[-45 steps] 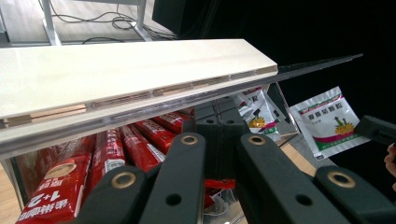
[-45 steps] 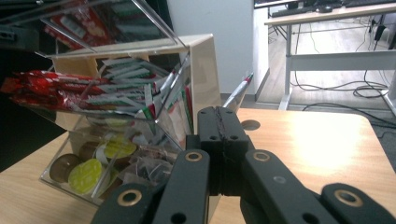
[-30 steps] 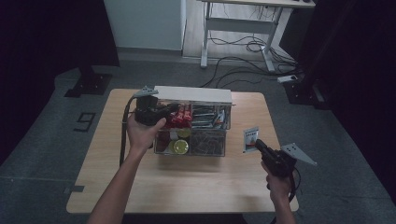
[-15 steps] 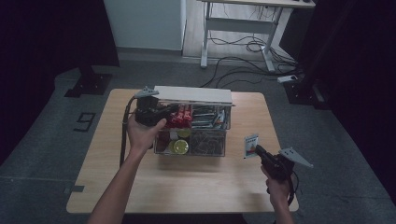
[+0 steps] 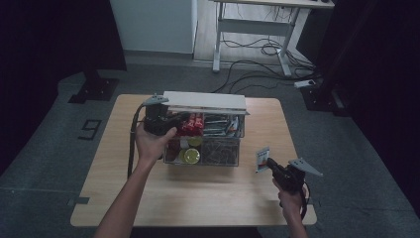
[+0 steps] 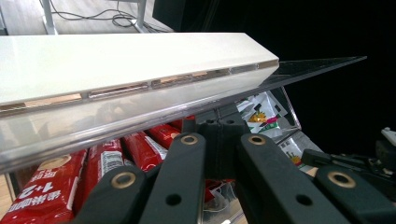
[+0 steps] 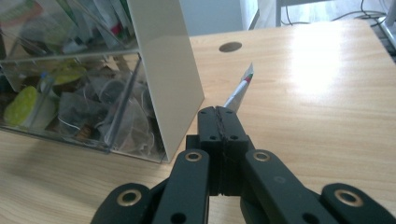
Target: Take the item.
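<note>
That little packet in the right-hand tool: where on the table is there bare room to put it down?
Bare wood lies along the near edge of the table, in front of the clear box, and on the strip to the box's right, around the packet held by the right gripper. The box itself is packed full.

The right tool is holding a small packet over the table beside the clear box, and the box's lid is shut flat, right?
Not quite: the lid is propped open, as the left gripper view shows. The right tool does hold the packet beside the clear box.
</note>
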The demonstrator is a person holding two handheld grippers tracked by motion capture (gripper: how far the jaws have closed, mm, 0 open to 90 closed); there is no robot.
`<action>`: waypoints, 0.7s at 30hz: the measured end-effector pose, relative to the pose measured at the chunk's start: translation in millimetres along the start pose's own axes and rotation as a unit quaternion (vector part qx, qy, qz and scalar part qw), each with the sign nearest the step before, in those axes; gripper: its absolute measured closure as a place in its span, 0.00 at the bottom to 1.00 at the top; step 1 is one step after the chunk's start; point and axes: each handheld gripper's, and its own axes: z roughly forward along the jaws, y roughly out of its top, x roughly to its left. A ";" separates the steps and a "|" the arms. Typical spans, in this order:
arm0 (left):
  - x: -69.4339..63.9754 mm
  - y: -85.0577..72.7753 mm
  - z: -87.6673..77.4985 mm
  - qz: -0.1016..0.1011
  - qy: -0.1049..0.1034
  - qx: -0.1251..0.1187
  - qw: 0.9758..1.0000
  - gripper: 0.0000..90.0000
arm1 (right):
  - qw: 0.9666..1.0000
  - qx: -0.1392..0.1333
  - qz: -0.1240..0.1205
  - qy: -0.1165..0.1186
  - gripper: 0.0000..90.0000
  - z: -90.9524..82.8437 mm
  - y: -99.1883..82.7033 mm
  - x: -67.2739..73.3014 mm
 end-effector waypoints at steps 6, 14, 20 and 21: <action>-0.5 -0.4 1.0 0.000 -0.001 0.001 1.000 1.00 | 1.000 0.019 0.002 -0.002 0.99 8.0 -7.4 -2.8; -1.1 -2.2 2.1 0.000 -0.002 0.003 1.000 1.00 | 0.999 0.044 0.005 -0.003 0.99 19.2 -17.0 -8.0; -1.1 -3.4 2.2 -0.001 -0.003 0.003 1.000 1.00 | 0.998 0.062 0.010 -0.012 0.99 24.2 -25.0 -17.6; -1.1 -3.5 2.2 -0.001 -0.003 0.003 1.000 1.00 | 0.998 0.063 0.012 -0.014 0.98 24.6 -26.1 -19.9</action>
